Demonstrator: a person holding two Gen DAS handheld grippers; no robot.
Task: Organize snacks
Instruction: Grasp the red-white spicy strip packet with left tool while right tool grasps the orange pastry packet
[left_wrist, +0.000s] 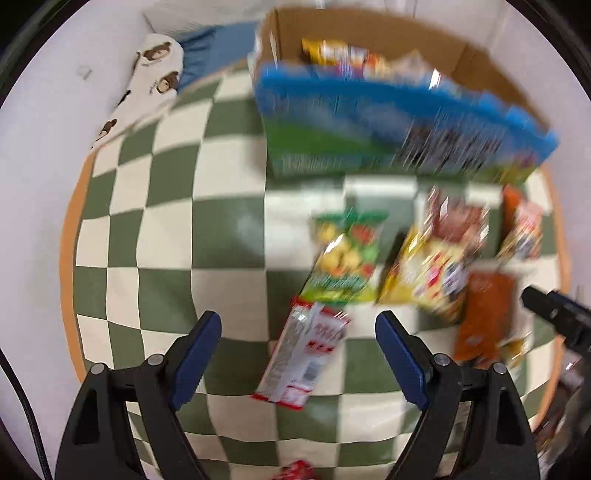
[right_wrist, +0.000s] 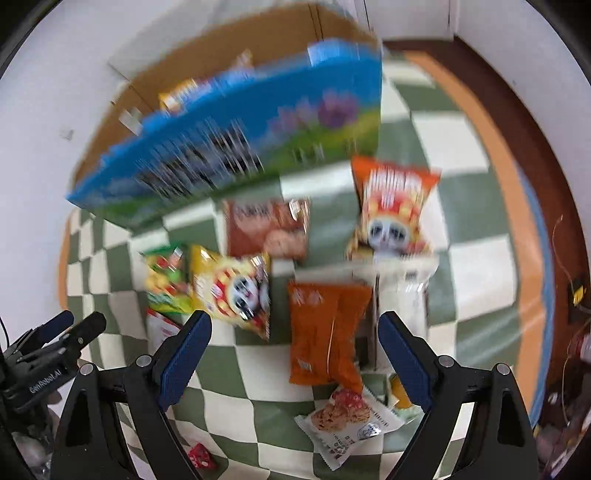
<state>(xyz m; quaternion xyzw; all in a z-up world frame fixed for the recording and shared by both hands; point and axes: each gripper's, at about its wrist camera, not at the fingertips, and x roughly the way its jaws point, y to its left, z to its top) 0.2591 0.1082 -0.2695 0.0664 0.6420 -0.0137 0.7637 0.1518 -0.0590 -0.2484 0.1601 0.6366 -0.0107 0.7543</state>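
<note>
Hovering with both claws apart and empty; aiming left claw (left_wrist: 298, 334) squarely over red-white packet (left_wrist: 303, 354) between its fingers, right claw (right_wrist: 295, 332) over orange bag (right_wrist: 325, 332).

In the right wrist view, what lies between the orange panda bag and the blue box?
Only bare checkered cloth lies between the orange panda bag and the blue box. The right wrist view shows this, though it is blurred.
</note>
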